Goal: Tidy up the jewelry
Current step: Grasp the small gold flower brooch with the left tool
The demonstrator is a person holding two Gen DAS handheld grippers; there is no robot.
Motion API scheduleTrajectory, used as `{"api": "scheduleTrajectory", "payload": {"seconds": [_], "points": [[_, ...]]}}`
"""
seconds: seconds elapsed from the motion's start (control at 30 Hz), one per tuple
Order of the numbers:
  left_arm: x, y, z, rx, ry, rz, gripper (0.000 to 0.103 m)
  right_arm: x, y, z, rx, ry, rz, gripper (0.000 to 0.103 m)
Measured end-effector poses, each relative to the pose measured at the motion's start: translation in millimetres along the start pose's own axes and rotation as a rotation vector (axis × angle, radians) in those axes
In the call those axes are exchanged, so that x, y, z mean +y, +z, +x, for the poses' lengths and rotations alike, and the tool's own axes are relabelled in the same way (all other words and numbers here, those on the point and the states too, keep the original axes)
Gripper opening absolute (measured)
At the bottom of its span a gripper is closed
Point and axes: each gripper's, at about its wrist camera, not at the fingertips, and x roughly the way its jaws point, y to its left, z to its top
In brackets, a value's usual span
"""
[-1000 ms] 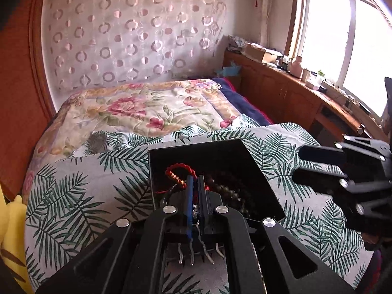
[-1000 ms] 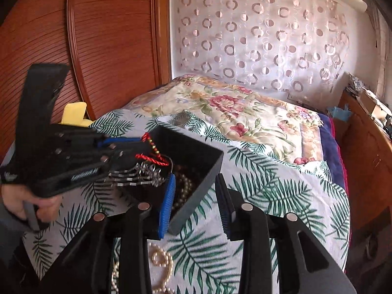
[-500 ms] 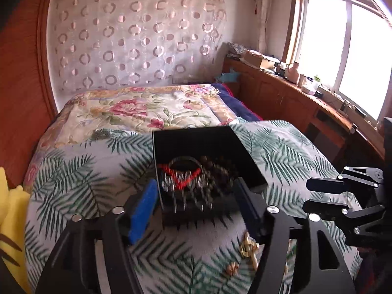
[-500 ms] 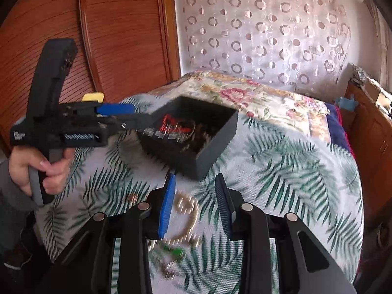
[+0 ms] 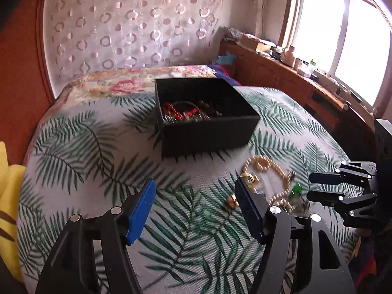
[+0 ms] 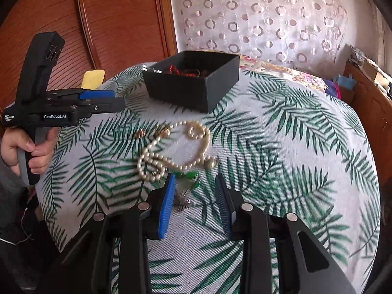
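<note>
A black box (image 5: 208, 122) (image 6: 196, 83) stands on the palm-print cloth and holds a red cord bracelet (image 5: 181, 111), dark beads and a silver piece. A pearl necklace (image 6: 171, 147) (image 5: 274, 178) lies on the cloth in front of the box, with small gold pieces (image 5: 232, 201) (image 6: 140, 133) and a green item (image 6: 189, 177) beside it. My left gripper (image 5: 196, 205) is open and empty, back from the box. My right gripper (image 6: 196, 201) is open and empty, just short of the green item.
The round table's cloth (image 6: 294, 147) drops off at its edges. A bed with floral cover (image 5: 122, 83) lies behind. A yellow object (image 5: 9, 196) sits at the left. A wooden cabinet (image 5: 306, 85) runs under the window.
The left gripper opened and let the red-and-silver jewelry go into the box, then drew back. The right gripper also pulled back, so the pearl necklace came into view.
</note>
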Motion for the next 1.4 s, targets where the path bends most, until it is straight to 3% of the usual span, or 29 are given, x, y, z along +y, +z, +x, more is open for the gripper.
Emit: {"api": "scheduleTrajectory", "payload": {"seconds": [0.03, 0.2, 0.53, 0.8, 0.97, 1.4], "points": [[-3.0, -1.6, 1.0, 0.005, -0.007, 0.004, 0.063, 0.3, -1.4, 0.0, -0.002, 0.0, 0.002, 0.036], [-15.3, -9.5, 9.3, 0.048, -0.06, 0.028, 0.039, 4.7, -10.8, -0.5, -0.005, -0.006, 0.008, 0.036], [-37.3, -11.3, 28.3, 0.101, -0.081, 0.086, 0.019, 6.3, -12.2, -1.7, -0.017, -0.011, -0.001, 0.036], [-46.4, -6.6, 38.7, 0.113, -0.021, 0.13, 0.017, 3.3, -12.6, -2.0, -0.017, -0.007, 0.013, 0.036], [-46.5, -5.8, 40.0, 0.109, -0.011, 0.138, 0.013, 3.7, -12.8, -1.5, -0.017, -0.007, 0.014, 0.036], [-50.5, -2.5, 46.3, 0.111, -0.001, 0.154, 0.013, 6.1, -13.3, 0.4, -0.012, -0.005, 0.004, 0.036]]}}
